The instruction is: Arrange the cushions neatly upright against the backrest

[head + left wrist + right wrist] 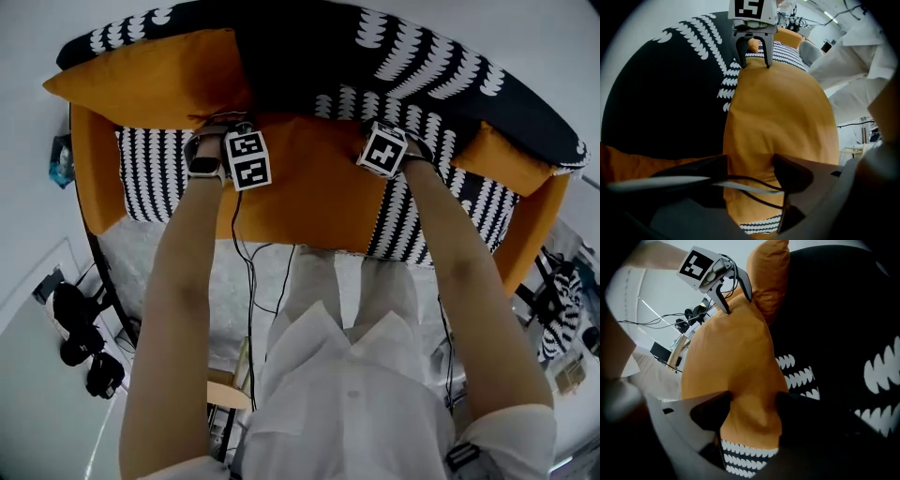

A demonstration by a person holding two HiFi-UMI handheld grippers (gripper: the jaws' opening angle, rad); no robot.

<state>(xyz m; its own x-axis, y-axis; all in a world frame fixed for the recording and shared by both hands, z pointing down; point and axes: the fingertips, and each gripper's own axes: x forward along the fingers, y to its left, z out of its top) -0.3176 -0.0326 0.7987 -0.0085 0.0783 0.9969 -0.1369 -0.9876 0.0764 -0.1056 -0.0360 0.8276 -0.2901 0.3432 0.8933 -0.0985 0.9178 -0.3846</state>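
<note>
An orange cushion (309,187) stands upright at the middle of the sofa, against the black backrest with white marks (422,56). Both grippers are at its top edge. My left gripper (242,131) (750,171) is open, with the cushion's (778,103) left top corner between its jaws. My right gripper (389,131) (753,411) is open too and straddles the right top corner of the cushion (731,362); the fabric touches the fingers. A second orange cushion (141,80) leans on the backrest at the left. A smaller one (502,155) lies at the right end.
The sofa has orange armrests at the left (94,169) and right (534,234) and a black-and-white patterned seat (155,173). Cables hang from the grippers in front of the person. Dark gear (75,328) lies on the floor at the left, and a wooden stand (230,389) is below.
</note>
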